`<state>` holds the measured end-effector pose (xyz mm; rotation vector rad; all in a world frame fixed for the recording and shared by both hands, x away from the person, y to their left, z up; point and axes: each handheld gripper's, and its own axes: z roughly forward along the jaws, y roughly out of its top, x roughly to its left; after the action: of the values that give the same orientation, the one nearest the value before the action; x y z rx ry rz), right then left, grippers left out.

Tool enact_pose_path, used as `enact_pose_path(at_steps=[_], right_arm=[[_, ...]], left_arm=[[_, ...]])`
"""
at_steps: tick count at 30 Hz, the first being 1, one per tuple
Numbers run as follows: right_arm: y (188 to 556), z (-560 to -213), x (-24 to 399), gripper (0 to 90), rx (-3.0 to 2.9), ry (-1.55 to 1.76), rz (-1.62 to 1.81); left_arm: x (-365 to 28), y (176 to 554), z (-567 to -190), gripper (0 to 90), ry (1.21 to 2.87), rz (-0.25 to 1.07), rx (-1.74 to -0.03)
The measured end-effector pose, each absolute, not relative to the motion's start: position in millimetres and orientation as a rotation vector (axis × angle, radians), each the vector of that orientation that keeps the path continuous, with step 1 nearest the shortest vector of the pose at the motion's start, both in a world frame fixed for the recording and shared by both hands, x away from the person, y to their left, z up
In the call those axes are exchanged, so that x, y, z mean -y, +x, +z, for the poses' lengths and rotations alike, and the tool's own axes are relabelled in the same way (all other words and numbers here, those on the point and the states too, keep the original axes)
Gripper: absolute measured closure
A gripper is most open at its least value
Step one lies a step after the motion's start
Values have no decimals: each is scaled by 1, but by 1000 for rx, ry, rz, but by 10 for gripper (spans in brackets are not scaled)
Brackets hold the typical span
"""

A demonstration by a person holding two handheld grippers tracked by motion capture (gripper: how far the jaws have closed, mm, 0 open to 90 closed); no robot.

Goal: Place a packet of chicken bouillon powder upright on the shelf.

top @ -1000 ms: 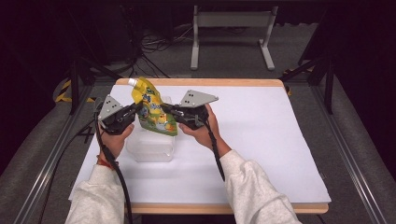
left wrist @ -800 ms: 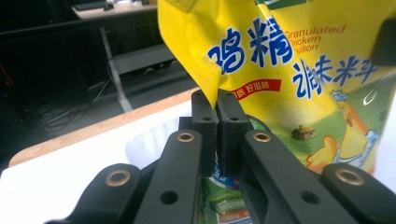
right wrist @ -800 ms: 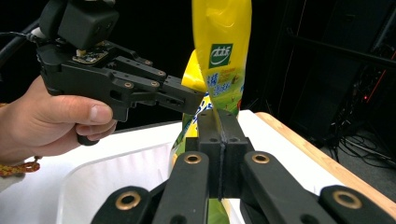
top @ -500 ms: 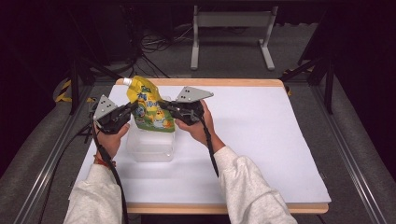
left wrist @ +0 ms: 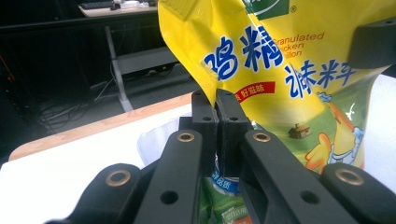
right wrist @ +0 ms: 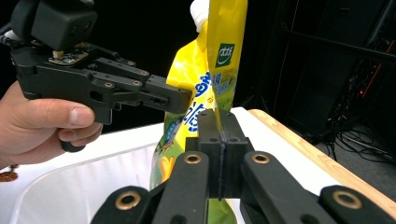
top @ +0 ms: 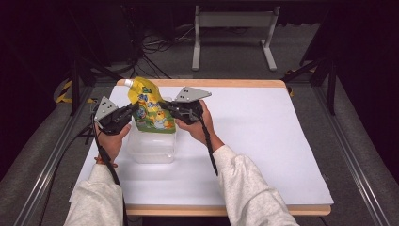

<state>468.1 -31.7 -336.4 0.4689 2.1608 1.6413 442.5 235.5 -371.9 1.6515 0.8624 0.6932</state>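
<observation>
Now the yellow-and-green plastic seasoning pouch (top: 151, 107) hung upright just above the clear plastic tub (top: 151, 147), lower and nearer to it than a second earlier, when it tilted farther back over the white-covered table (top: 263, 141). The left gripper (top: 134, 109) and right gripper (top: 164, 104) each had their fingers clenched on an opposite edge of the pouch. Likely it was being lowered into the tub.

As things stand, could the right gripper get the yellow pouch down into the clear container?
Probably yes: the right gripper and left gripper pinch the yellow pouch directly above the open clear container.
</observation>
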Motion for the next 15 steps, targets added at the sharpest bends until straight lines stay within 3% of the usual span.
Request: enact_pose_path(at_steps=[15], right_arm=[[467, -351, 31, 898, -2195, 501, 1646]], left_arm=[[-241, 438, -378, 877, 1695, 651, -879]])
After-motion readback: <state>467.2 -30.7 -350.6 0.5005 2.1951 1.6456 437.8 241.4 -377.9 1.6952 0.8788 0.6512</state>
